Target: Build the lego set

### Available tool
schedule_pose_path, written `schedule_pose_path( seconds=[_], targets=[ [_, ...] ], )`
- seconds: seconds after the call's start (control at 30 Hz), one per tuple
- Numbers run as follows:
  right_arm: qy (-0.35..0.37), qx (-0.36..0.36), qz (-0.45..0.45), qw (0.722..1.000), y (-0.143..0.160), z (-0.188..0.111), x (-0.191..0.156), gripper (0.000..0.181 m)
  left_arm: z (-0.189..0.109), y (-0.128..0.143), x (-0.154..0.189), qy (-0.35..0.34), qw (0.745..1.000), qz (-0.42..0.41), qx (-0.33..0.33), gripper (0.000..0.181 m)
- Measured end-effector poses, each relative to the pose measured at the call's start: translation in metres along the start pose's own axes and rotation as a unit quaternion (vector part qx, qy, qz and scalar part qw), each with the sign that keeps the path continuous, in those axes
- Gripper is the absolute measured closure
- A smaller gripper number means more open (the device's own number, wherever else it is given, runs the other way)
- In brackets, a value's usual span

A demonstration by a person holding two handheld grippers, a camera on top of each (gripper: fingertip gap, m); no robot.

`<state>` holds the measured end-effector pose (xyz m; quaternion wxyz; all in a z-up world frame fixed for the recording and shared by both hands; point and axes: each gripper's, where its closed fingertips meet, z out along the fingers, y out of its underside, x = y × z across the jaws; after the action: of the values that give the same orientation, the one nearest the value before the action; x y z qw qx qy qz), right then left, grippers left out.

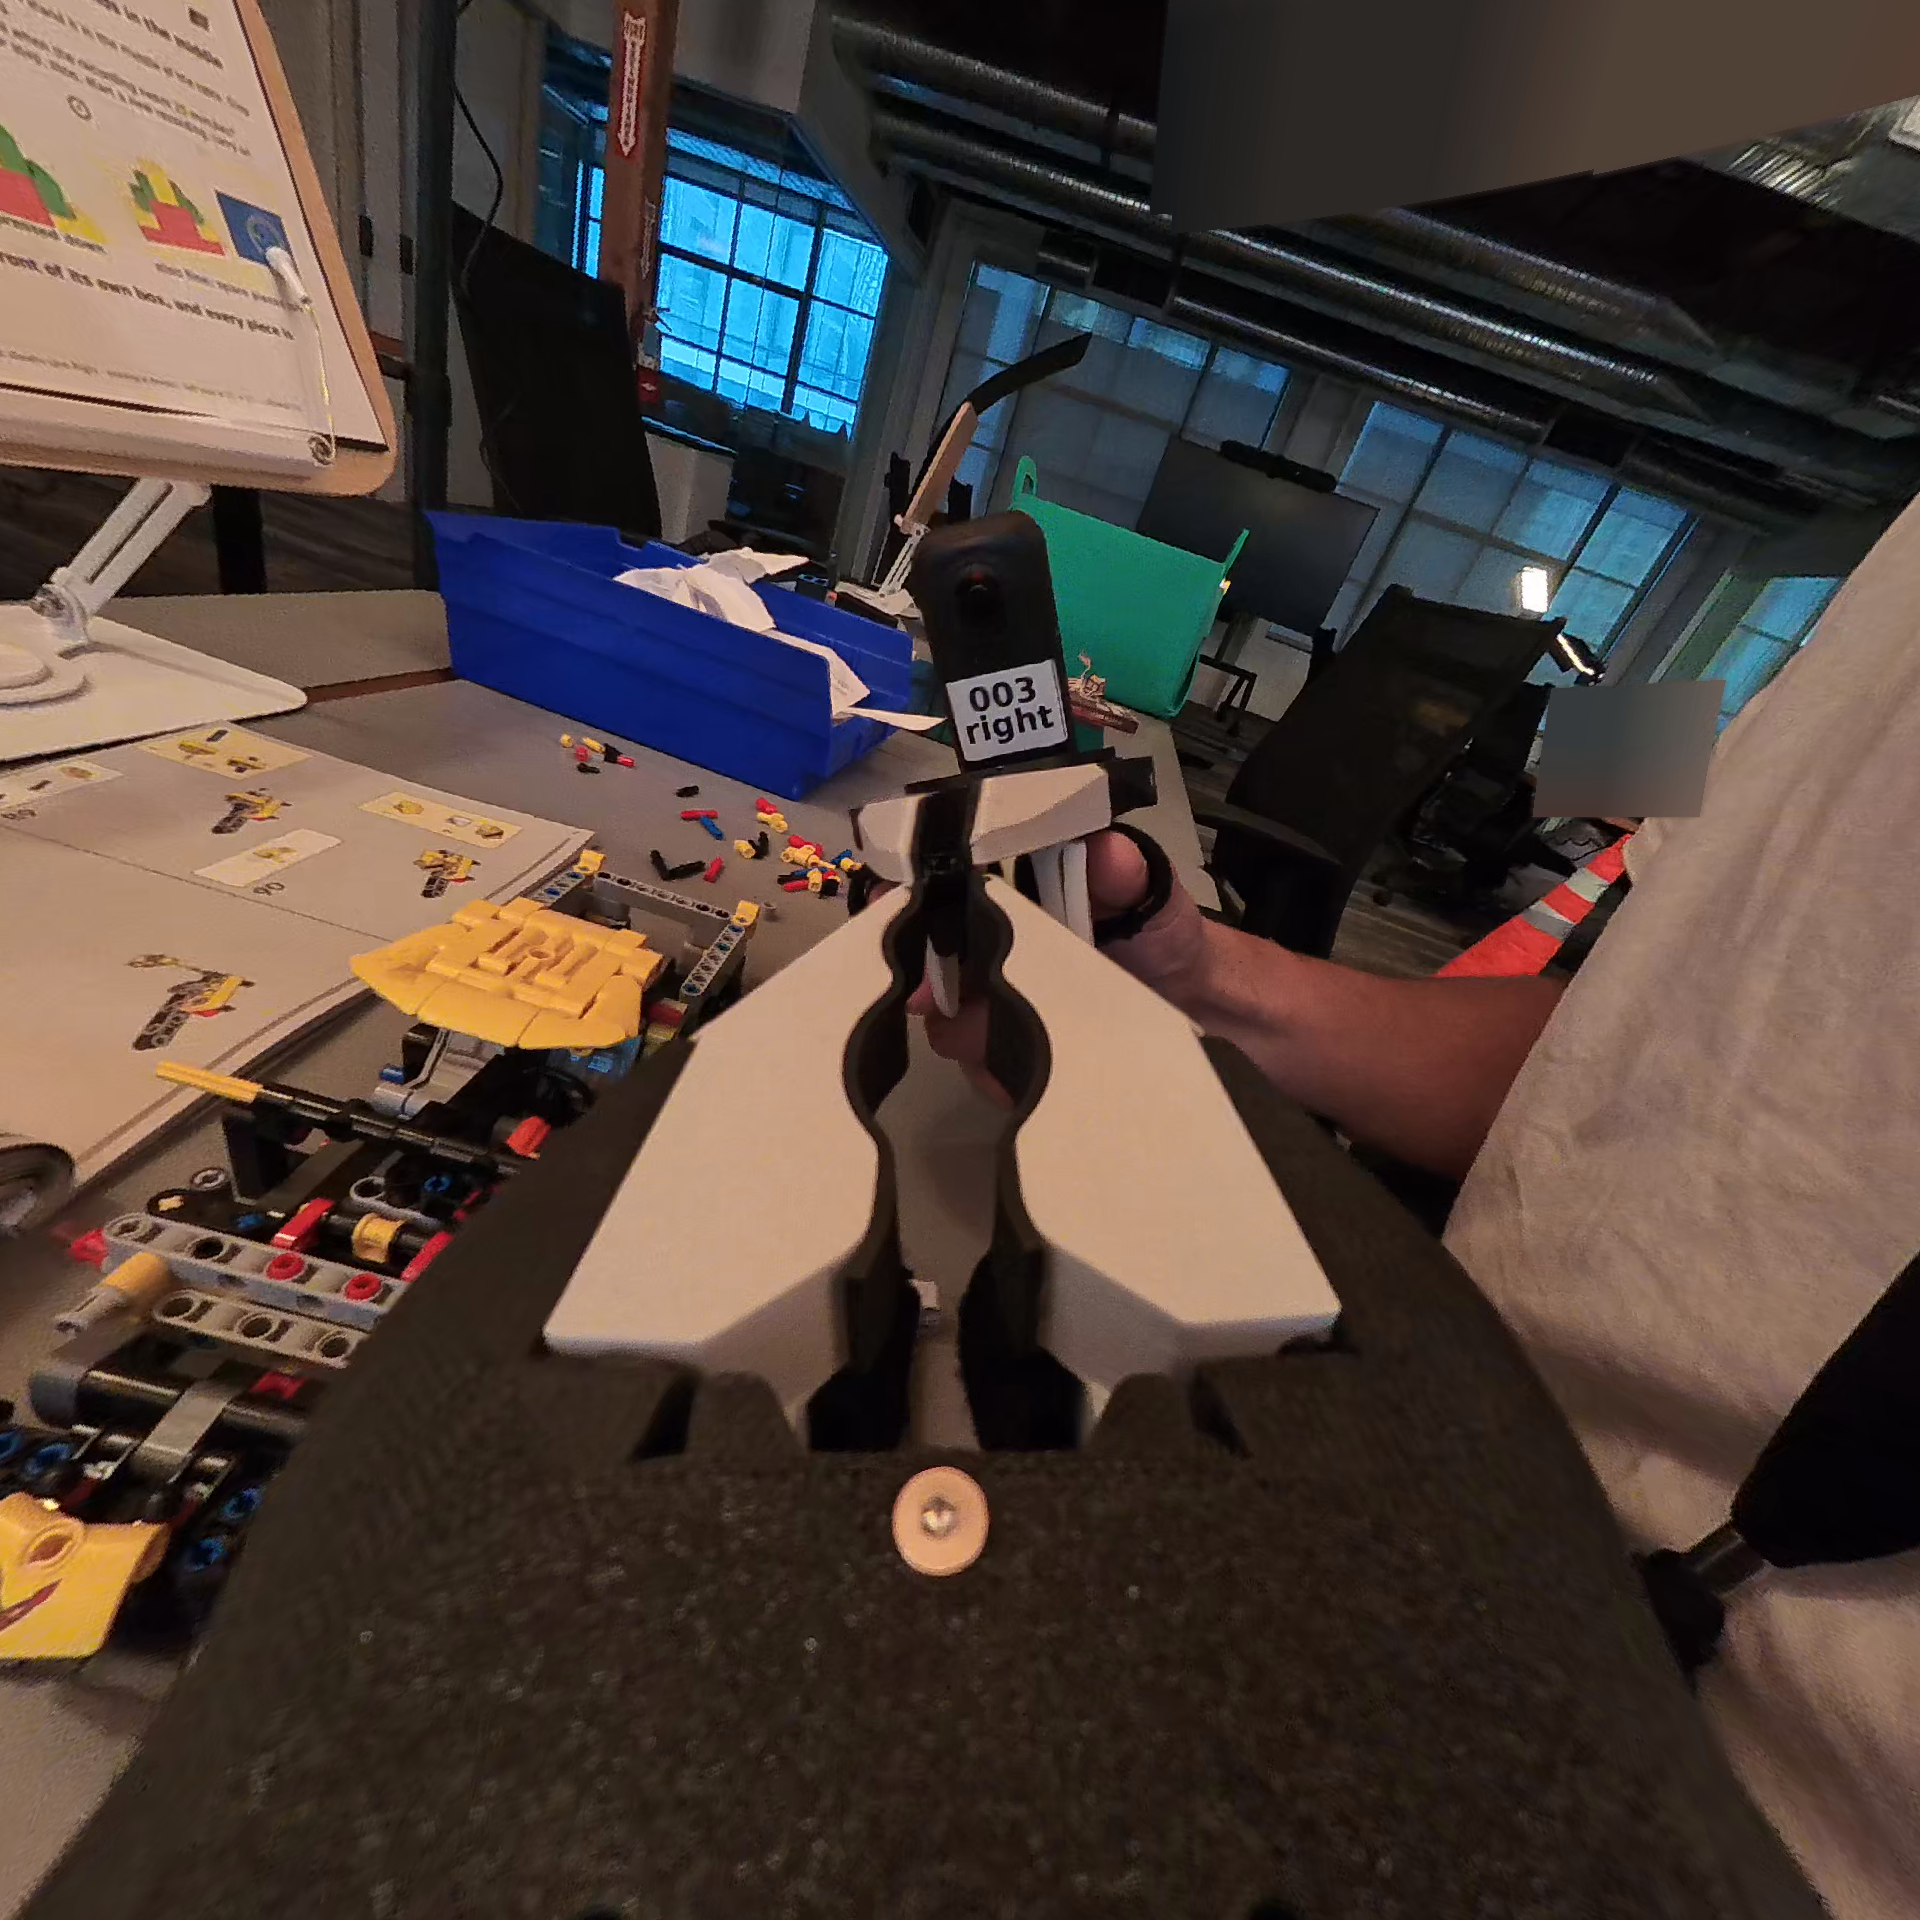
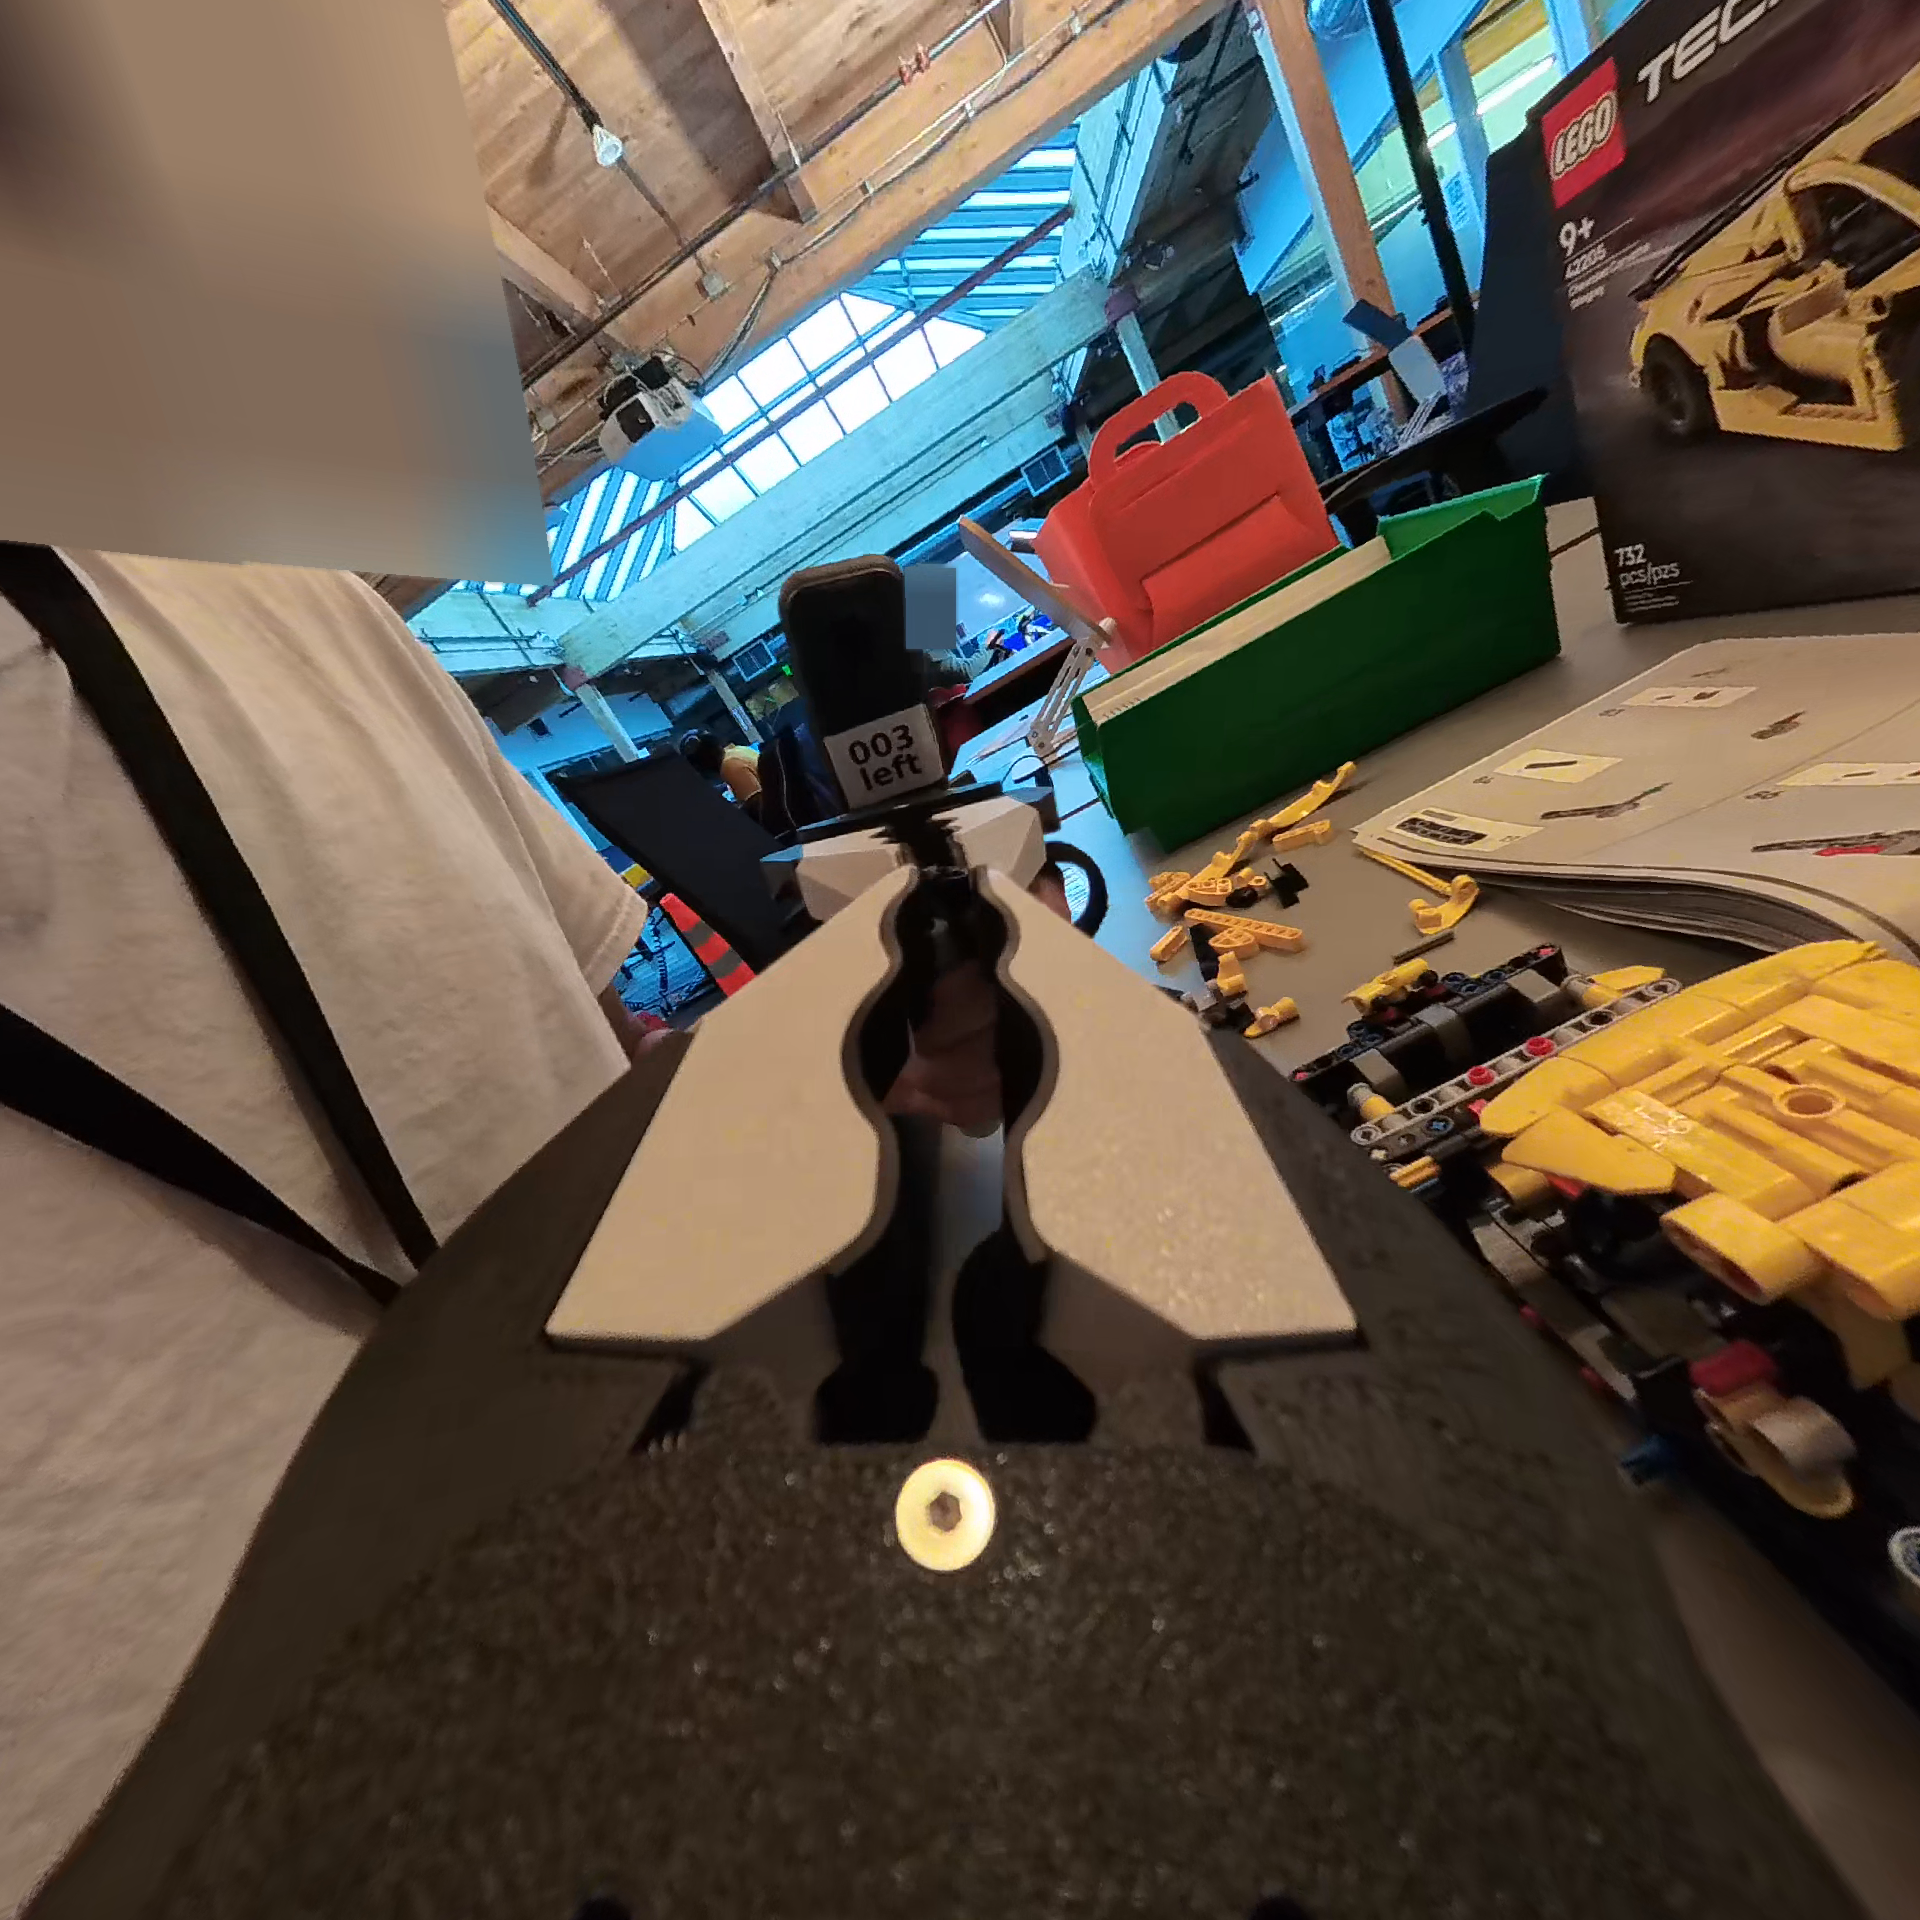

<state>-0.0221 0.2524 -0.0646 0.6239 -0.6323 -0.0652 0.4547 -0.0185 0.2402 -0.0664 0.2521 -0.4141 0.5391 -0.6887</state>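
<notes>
Room: workshop hall with timber ceiling beams, skylights and tall paned windows; office chairs stand beyond the grey worktop (image 1: 343,634).
Left gripper (image 1: 943,883): held above the worktop's near edge, pointing tip to tip at the other tool; jaws together at the tips, with nothing visibly held between them.
Right gripper (image 2: 943,883): raised likewise, facing the left one; jaws together at the tips, and whether a small part sits there I cannot tell.
Hand (image 1: 1127,935): wrapped round the right gripper's handle, one finger through a black ring.
Person: white T-shirt (image 2: 312,831) with a black strap across it, close behind both tools.
Lego car model (image 1: 436,1091): partly built, yellow body panels over a black and grey frame, lying on the worktop near its front edge, just beside the two tools.
Instruction booklet (image 1: 260,862): open, flat, behind the model.
Loose small pieces (image 1: 769,821): red, yellow, blue and black, scattered before the blue bin (image 1: 644,644).
Loose yellow beams (image 2: 1236,904): spread near the green bin (image 2: 1320,675).
Lego box (image 2: 1745,312): upright at the worktop's far edge.
Red carry bag (image 2: 1184,499): behind the green bin.
Document stand (image 1: 177,239): holds a printed sheet at a far corner.
</notes>
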Motion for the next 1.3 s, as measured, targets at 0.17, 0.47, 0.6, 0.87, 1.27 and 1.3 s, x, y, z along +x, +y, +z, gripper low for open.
schedule_pose_path(
  seconds=[0.17,0.47,0.6,0.87,1.27,1.3],
  targets=[
    [0.000,-0.010,-0.021,1.000,0.001,-0.001,-0.004,0.175,0.001,0.001,0.004,0.012,1.000,-0.005,0.001,0.174],
    [0.042,-0.008,-0.040,0.998,-0.003,-0.014,0.009,0.175,-0.006,-0.001,-0.016,0.018,0.992,-0.127,0.017,0.174],
    [0.063,-0.014,-0.100,0.993,-0.005,-0.012,0.008,0.176,0.001,0.011,-0.005,0.101,0.960,-0.262,-0.002,0.160],
    [0.073,-0.057,-0.174,0.980,0.010,-0.005,0.003,0.174,-0.007,0.008,-0.014,0.151,0.907,-0.391,0.032,0.158],
    [0.072,-0.043,-0.203,0.976,0.005,0.000,0.000,0.174,-0.005,0.000,-0.002,0.232,0.844,-0.479,0.067,0.173],
    [0.070,-0.037,-0.206,0.975,0.003,0.001,-0.002,0.174,-0.005,-0.002,-0.001,0.242,0.835,-0.487,0.076,0.173]
  ],
)
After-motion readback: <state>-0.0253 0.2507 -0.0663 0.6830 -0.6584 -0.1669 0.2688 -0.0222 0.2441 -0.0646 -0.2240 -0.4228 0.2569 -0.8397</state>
